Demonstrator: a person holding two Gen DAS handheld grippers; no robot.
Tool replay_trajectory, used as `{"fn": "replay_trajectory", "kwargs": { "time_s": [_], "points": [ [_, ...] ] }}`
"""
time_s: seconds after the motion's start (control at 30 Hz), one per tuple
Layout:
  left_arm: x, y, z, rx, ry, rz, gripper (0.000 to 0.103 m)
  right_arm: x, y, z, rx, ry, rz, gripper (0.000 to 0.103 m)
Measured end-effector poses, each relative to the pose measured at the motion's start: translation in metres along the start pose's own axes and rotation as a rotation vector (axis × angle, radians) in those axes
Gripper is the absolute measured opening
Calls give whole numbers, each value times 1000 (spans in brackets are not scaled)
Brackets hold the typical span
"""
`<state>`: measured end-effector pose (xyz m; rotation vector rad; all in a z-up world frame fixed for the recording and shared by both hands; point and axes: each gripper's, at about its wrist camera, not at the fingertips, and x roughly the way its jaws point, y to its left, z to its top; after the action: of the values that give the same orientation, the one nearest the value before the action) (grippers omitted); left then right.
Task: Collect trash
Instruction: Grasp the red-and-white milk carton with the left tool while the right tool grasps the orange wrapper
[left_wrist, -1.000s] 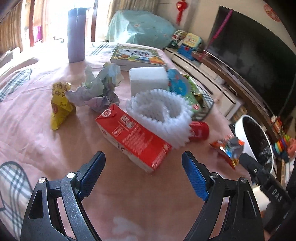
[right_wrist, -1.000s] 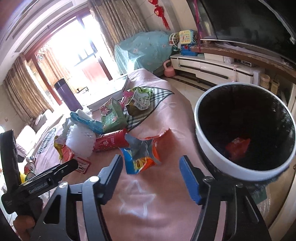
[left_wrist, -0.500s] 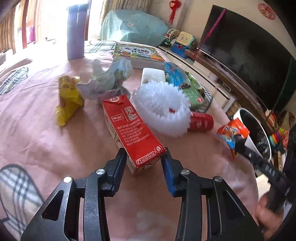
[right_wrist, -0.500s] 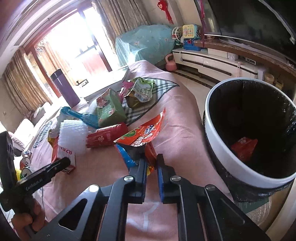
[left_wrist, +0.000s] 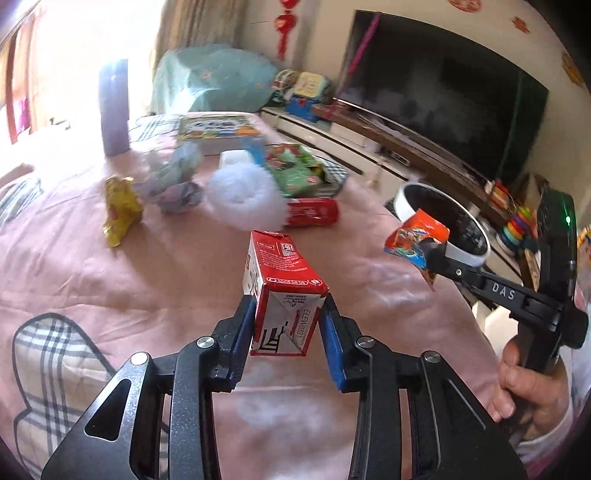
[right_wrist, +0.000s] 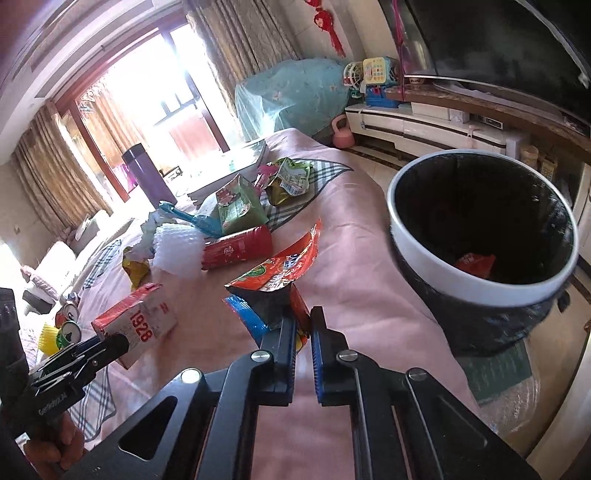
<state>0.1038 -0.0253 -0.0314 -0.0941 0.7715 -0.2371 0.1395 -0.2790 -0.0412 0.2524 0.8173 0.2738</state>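
The red milk carton (left_wrist: 284, 291) is a long box, red on its sides with white print, and its near end is white with black lettering; a white side with red numerals shows from the right wrist camera. It is pinched at that near end between the blue pads of the left gripper (left_wrist: 288, 326) and is lifted clear of the pink tablecloth (left_wrist: 166, 266), tilted so its far end points toward the white foam net (left_wrist: 243, 199). The left gripper reaches forward over the cloth, on the side of the foam net away from the window.

The orange snack wrapper (right_wrist: 280, 271) is crumpled foil, orange and green on the outside with a dark inner face and a blue patch low on one side. The right gripper (right_wrist: 303, 332) has its fingers pressed nearly together on the wrapper's lower edge, holding it up above the cloth just beside the trash bin (right_wrist: 417, 254). The person's right hand (left_wrist: 532, 384) grips the handle from below, and the gripper angles up toward the bin.

The bin has a white rim and a black liner, and a red scrap (right_wrist: 474, 264) lies inside it. A red can (right_wrist: 236, 249) lies on its side touching the foam net, between the net and the bin.
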Motion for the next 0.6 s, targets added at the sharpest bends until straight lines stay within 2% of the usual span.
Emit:
{"fn": "replay_trajectory", "kwargs": {
  "time_s": [0.2, 0.3, 0.37, 0.4, 0.5, 0.6],
  "points": [
    [15, -6, -9, 23, 56, 23, 35, -11, -8, -7, 17, -3, 1, 7],
    [24, -4, -11, 18, 82, 52, 54, -14, -10, -8, 24, -5, 4, 7],
    [28, -4, -9, 17, 80, 70, 57, -16, -11, -9, 28, -9, 8, 7],
    [29, -3, -9, 20, 77, 71, 57, -17, -11, -9, 30, -11, 9, 7],
    [35, -4, -8, 27, 87, 64, 31, -19, -12, -9, 31, -18, 8, 7],
    [34, -12, -5, 34, 72, 45, 31, -23, -14, -8, 33, -30, 4, 7]
  ]
}}
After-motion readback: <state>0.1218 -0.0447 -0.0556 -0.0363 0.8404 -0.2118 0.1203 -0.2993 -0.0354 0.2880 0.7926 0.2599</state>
